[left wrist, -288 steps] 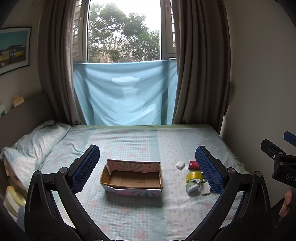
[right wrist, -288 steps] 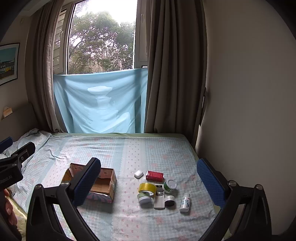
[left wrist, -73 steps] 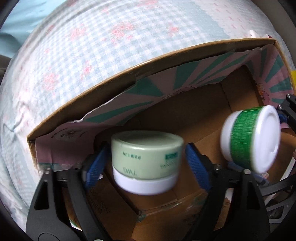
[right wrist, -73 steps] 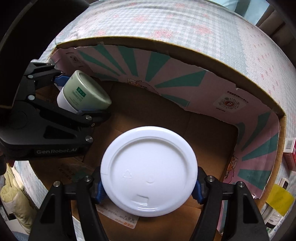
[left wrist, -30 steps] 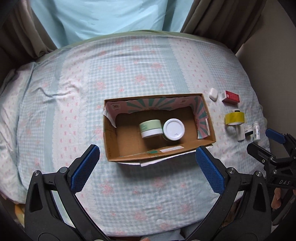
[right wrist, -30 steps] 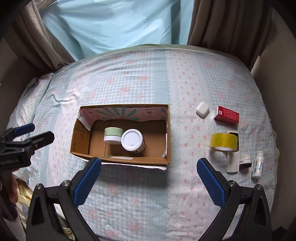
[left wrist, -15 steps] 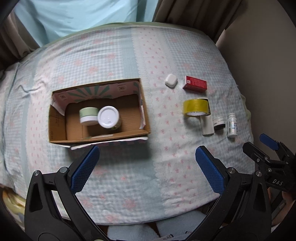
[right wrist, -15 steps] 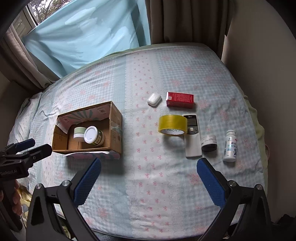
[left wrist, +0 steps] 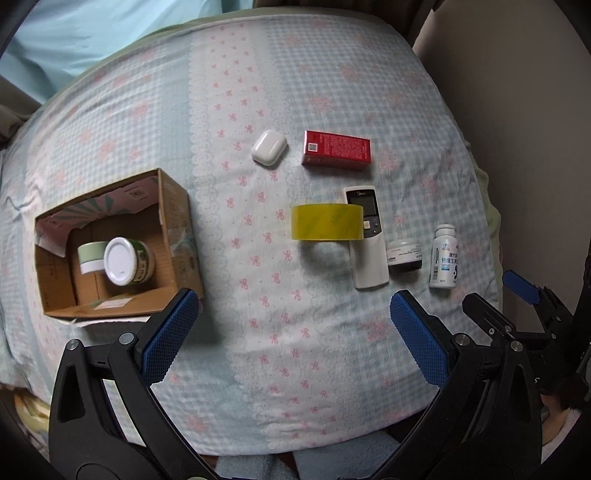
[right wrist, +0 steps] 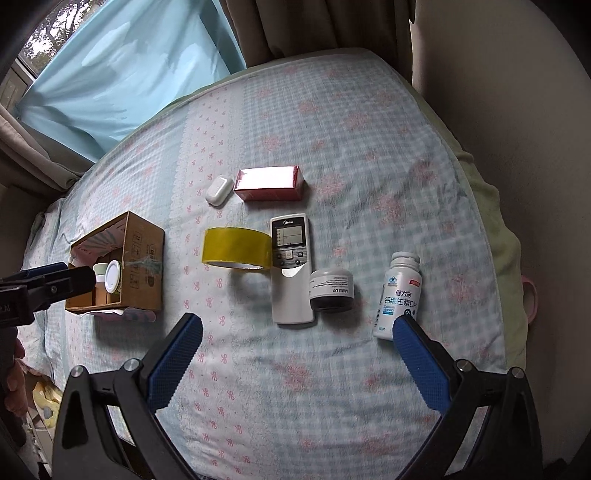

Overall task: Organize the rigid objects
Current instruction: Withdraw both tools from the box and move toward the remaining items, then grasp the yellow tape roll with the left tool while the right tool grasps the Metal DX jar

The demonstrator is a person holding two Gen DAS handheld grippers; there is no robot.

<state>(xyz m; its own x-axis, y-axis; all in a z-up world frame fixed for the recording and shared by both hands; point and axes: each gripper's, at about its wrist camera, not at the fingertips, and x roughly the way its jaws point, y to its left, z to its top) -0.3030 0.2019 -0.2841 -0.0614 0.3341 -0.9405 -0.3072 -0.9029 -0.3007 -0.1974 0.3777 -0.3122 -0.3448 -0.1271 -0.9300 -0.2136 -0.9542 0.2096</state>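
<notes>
A cardboard box (left wrist: 173, 210) (right wrist: 144, 254) on the bed holds a pale green jar (left wrist: 88, 256) and a white-lidded green jar (left wrist: 125, 260). To its right lie a white earbud case (left wrist: 269, 148) (right wrist: 219, 190), a red carton (left wrist: 336, 149) (right wrist: 271, 181), a yellow tape roll (left wrist: 327, 223) (right wrist: 236, 248), a white remote (left wrist: 365, 243) (right wrist: 291, 269), a small dark jar (left wrist: 404, 254) (right wrist: 331, 290) and a white pill bottle (left wrist: 445, 256) (right wrist: 399, 295). My left gripper (left wrist: 295, 339) hovers open and empty above the bedspread. My right gripper (right wrist: 299, 363) is open too, just short of the remote and the dark jar.
A checked bedspread (left wrist: 258, 92) with pink bows covers the bed. A plain wall (right wrist: 517, 110) runs along the right side, with brown curtains (right wrist: 295, 26) and a light blue cloth (right wrist: 122, 74) at the far end. A hand (right wrist: 14, 384) holds the left gripper's handle.
Both grippers have swung right and lower, away from the box and over the loose items. Both jars stay in the box where they were let go.
</notes>
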